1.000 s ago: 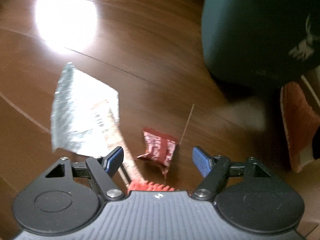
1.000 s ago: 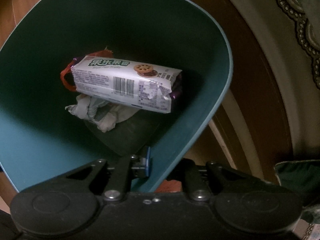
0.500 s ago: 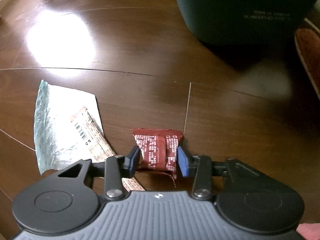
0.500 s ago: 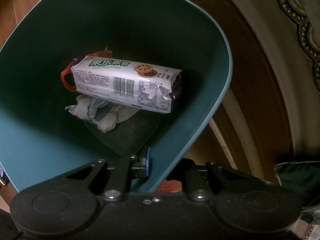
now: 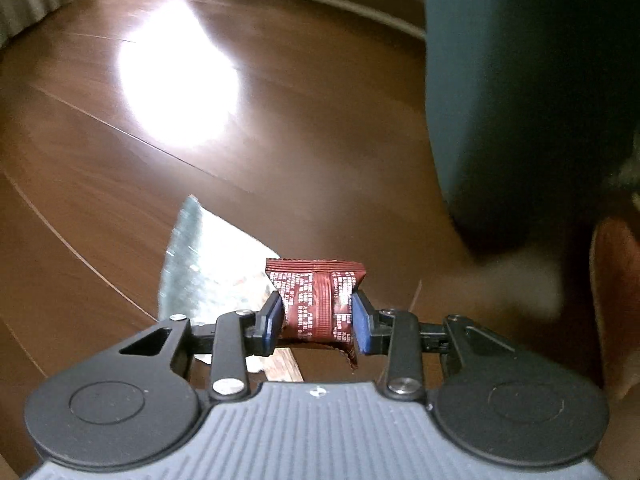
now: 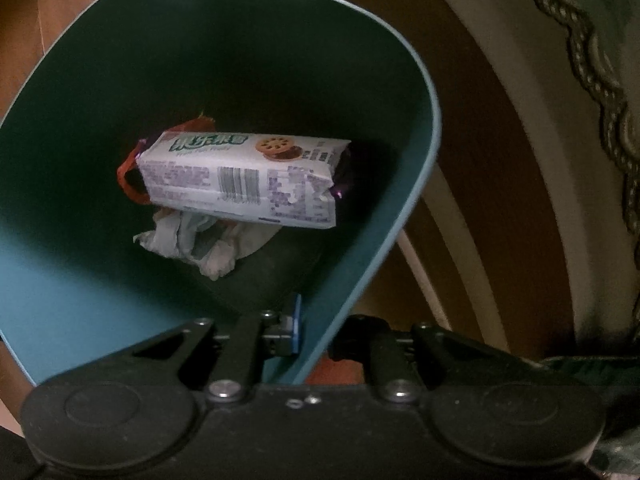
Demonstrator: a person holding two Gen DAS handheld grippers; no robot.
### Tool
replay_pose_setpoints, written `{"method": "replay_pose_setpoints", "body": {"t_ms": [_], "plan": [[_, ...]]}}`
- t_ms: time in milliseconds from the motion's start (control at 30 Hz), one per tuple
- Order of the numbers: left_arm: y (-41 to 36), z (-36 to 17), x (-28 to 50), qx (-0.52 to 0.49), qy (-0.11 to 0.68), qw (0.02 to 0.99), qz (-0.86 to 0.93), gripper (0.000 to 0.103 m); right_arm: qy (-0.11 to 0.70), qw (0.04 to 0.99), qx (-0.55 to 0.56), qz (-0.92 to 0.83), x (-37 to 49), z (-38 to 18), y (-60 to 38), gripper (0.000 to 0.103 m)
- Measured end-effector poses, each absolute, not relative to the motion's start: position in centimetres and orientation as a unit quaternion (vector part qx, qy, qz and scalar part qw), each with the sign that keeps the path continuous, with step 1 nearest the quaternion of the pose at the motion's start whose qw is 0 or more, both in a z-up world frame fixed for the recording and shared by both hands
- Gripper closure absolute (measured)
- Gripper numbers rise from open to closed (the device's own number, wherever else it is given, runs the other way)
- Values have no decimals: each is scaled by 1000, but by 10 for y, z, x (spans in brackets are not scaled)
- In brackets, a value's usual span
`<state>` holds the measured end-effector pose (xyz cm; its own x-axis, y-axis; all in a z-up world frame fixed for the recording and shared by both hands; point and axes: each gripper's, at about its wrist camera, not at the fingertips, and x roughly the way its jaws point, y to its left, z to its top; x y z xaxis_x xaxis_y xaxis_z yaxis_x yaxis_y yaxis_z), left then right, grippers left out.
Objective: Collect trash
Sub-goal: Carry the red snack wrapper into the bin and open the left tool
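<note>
Between the left gripper (image 5: pixel 314 322) pads sits the red snack wrapper (image 5: pixel 316 300), clamped from both sides, its long axis crossways to the fingers and its torn tail hanging below. Teal bin (image 5: pixel 520 100) stands to the wrapper's right and farther out in the left view, near, but with bare wood floor (image 5: pixel 280 140) between. My read: the carry goes right and up over the rim.

Right gripper (image 6: pixel 316 330) is pinched on the bin's rim (image 6: pixel 400 220), one finger inside, one outside, so it's only steadying. Left hand does the moving.

Count:
- On the floor: one silver foil wrapper (image 5: pixel 200 264), flat, partly hidden behind the left finger.
- In the bin: one white biscuit pack (image 6: pixel 244 178), one crumpled tissue (image 6: pixel 200 242), one orange scrap (image 6: pixel 128 180) under the pack.
- Held: one.
</note>
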<state>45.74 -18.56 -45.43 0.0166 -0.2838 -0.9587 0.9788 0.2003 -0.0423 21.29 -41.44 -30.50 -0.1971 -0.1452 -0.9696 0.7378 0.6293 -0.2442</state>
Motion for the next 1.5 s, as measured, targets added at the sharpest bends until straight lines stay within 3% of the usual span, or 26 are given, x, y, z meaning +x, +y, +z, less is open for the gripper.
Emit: {"method": "replay_pose_setpoints", "body": {"t_ms": [567, 767, 1100, 1400, 1500], "plan": [[-198, -297, 509, 267, 394, 701, -531, 68, 665, 641, 99, -371, 272, -283, -433, 97], [-227, -242, 475, 262, 359, 660, -606, 68, 671, 648, 50, -356, 293, -280, -425, 97], [-299, -294, 399, 298, 405, 559, -659, 68, 678, 656, 22, -332, 303, -272, -419, 95], [-314, -325, 371, 346, 409, 557, -634, 67, 669, 658, 61, -339, 292, -265, -436, 95], [-304, -320, 376, 335, 408, 567, -633, 55, 669, 661, 66, -333, 293, -266, -437, 95]]}}
